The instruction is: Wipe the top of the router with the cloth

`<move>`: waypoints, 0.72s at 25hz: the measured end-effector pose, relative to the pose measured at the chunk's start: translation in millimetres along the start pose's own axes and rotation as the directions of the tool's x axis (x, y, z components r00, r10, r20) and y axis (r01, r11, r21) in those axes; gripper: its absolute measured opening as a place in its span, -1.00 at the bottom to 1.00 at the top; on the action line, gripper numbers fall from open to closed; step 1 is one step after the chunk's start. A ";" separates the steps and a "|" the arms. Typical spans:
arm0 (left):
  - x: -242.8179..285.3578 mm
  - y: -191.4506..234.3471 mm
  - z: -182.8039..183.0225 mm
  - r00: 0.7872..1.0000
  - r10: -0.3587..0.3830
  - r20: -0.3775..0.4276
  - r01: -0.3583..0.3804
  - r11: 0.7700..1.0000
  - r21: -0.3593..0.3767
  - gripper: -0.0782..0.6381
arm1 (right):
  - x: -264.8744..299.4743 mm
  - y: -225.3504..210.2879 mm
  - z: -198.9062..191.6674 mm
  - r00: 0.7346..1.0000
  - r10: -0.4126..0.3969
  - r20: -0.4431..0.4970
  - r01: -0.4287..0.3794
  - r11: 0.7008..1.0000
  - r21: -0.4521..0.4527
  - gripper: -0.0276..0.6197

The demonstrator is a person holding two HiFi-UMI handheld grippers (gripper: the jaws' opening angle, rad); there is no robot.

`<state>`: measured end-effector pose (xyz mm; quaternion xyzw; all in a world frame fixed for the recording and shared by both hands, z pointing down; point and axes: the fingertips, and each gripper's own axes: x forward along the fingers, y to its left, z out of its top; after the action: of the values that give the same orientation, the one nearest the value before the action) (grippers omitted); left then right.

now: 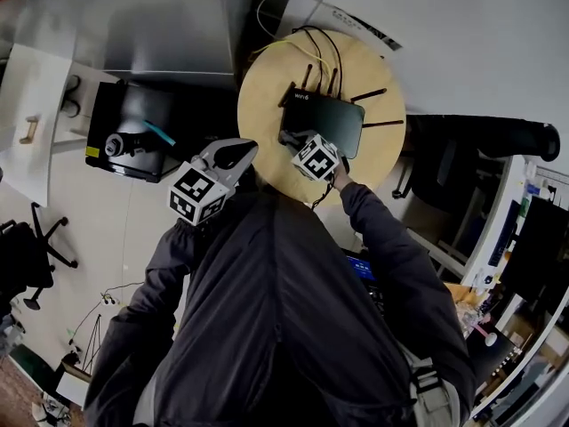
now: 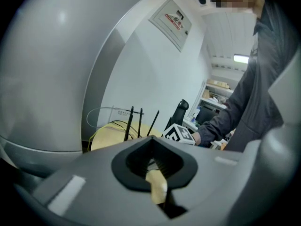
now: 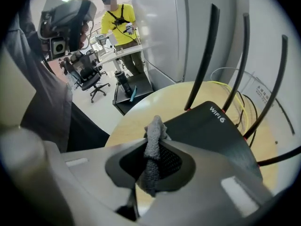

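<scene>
Pinching a bunched grey cloth (image 3: pixel 153 135) at the near corner of a black router (image 3: pixel 207 126), with the right gripper (image 3: pixel 151 147) clamped tight on the fabric and a tuft poking out past the jaw tips; whether tuft and casing are touching cannot be told. Lying flat near the middle of a round pale-wood bench (image 1: pixel 267 105), showing a smooth, matte, slab-like top with "WIFI 6" printed in white near one edge. Rising from the back edge, thin black antennas (image 3: pixel 203 55), some standing upright, others in the head view splaying out sideways over the wood. Looping across the bench behind the casing, yellow and black cables (image 3: pixel 242 98). Hanging just off the bench's left edge, apart from the router, the left gripper (image 1: pixel 238 154), jaws pressed together on nothing. Standing far back in the right gripper view, a person in a yellow top (image 3: pixel 120 20) near a black office chair (image 3: pixel 91 76).
</scene>
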<state>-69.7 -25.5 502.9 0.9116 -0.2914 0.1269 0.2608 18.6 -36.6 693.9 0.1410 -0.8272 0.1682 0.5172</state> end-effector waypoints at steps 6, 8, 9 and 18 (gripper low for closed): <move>3.5 -10.0 -3.2 1.000 -0.005 -0.006 0.005 1.000 0.002 -0.80 | -3.1 0.0 1.1 1.000 0.024 0.014 -0.024 1.000 -0.001 -0.82; 1.8 -11.9 -4.0 1.000 0.003 -0.004 -0.003 1.000 0.000 -0.81 | -8.6 -16.5 3.5 0.999 -0.001 0.037 0.000 1.000 0.023 -0.82; 0.4 -12.2 -4.6 1.000 0.009 -0.003 -0.009 1.000 -0.003 -0.81 | -12.0 -31.7 3.9 0.999 -0.031 0.044 0.029 0.999 0.042 -0.82; -15.0 -13.7 -11.4 0.997 0.073 0.011 -0.072 0.997 -0.027 -0.81 | -29.8 -154.7 -2.7 0.971 -0.238 -0.014 0.237 0.959 0.158 -0.82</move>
<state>-74.4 -2.7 501.1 0.8976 -0.3274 0.1271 0.2663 96.4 -173.5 688.6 0.2804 -0.7897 0.1700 0.5184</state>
